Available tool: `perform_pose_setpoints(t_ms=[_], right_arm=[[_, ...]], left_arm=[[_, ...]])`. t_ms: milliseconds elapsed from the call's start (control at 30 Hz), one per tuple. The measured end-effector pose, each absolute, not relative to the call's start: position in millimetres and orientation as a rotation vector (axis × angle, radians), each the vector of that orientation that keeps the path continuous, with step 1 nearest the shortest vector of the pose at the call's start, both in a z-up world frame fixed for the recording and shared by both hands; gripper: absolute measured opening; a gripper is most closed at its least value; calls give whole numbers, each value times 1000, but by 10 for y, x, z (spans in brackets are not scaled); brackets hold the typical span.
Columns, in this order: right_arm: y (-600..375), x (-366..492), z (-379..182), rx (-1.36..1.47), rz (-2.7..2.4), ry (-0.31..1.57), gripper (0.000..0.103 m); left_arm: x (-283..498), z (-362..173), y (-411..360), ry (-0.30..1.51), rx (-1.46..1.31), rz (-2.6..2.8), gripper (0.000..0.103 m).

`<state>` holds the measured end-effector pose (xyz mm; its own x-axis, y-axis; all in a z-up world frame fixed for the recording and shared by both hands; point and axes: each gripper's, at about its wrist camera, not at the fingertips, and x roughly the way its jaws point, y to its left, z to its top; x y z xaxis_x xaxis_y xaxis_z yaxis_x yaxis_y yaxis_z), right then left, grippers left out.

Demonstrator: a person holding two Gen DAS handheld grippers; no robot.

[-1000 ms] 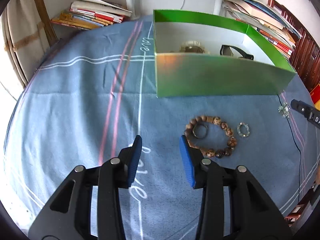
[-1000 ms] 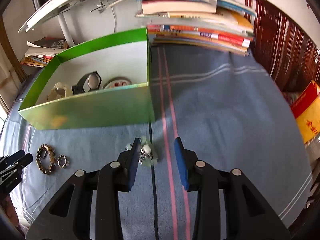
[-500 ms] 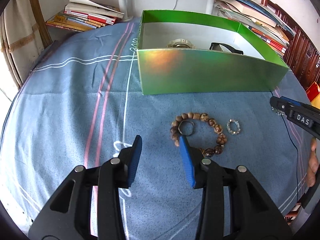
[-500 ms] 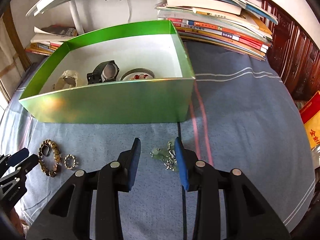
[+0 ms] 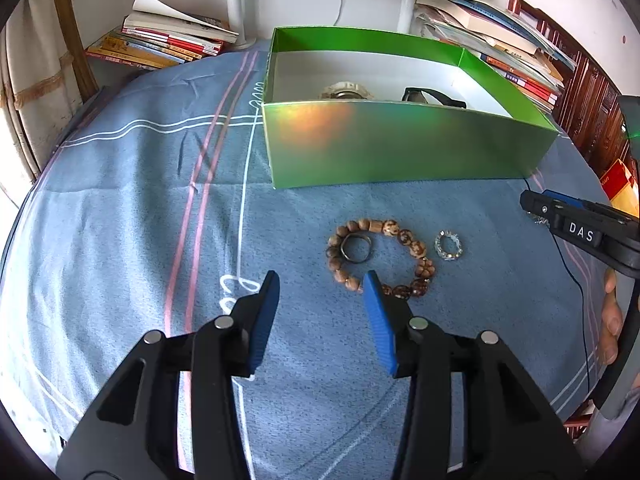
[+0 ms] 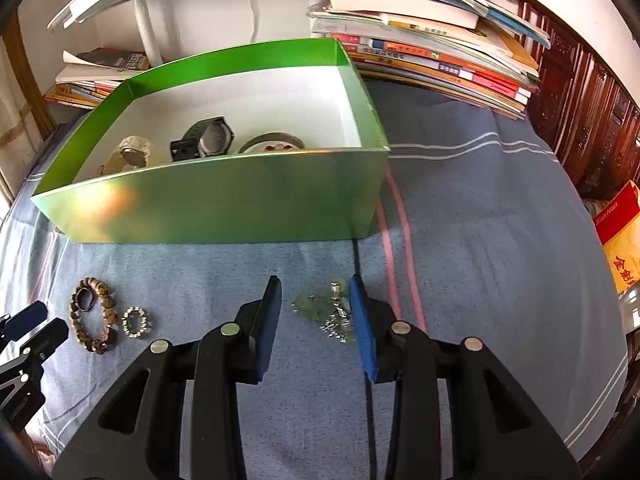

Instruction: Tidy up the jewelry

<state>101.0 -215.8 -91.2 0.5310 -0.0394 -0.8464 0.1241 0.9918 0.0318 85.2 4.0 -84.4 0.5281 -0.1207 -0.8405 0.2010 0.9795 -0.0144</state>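
A wooden bead bracelet [image 5: 416, 248] lies on the blue cloth with a dark ring [image 5: 342, 249] inside its loop and a crystal ring [image 5: 439, 245] to its right. My left gripper [image 5: 322, 280] stands just short of the bracelet, its jaws opening, with nothing between them. A silver and pale green jewelry piece [image 6: 328, 312] lies between the fingers of my right gripper [image 6: 314, 284], close to the right pad, and the pads do not press on it. Behind stands the green box [image 6: 220, 200], holding a beige watch [image 6: 134, 152], a black watch [image 6: 212, 138] and a bangle [image 6: 272, 142].
Stacks of books [image 6: 432, 60] rise behind the box, with more books [image 5: 168, 40] at the far left. A black cable [image 6: 370, 420] runs across the cloth under my right gripper. A dark wooden cabinet [image 6: 580, 128] stands at the right, and a person's fingers [image 5: 610, 320] show there.
My right gripper shifted left, so the silver and green piece went from its left finger to its right finger. The left jaws spread slightly wider near the bracelet.
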Motion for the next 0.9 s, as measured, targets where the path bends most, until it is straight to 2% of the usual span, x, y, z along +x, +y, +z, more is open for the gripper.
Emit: perform_pose_setpoints(t_ms=[100,233,267,300,367,567,900], right_arm=[[-2164,1009,-939,94,-87,1012,35],[-2154,1004,-932,102,-69,1007,18],[-2149,1002,-928,101,-66,1007,16],[-2143,998,-925,100,-66,1006,16],[-2130,991,-927,97,-62,1006,16],[-2104,968,-926,101,-56,1006,16],[-2074,964,-943,95,-49,1011,16]], left_arm=[[857,-859,27,1000,89,-194,44],[864,-884,13,1006,87,-192,44],[868,-891,13,1009,85,-191,44],[868,-895,16,1011,84,-191,44],[875,-910,18,1015,83,-190,34],[879,-959,20,1033,82,-195,17],[883,-975,24,1031,81,-194,16]])
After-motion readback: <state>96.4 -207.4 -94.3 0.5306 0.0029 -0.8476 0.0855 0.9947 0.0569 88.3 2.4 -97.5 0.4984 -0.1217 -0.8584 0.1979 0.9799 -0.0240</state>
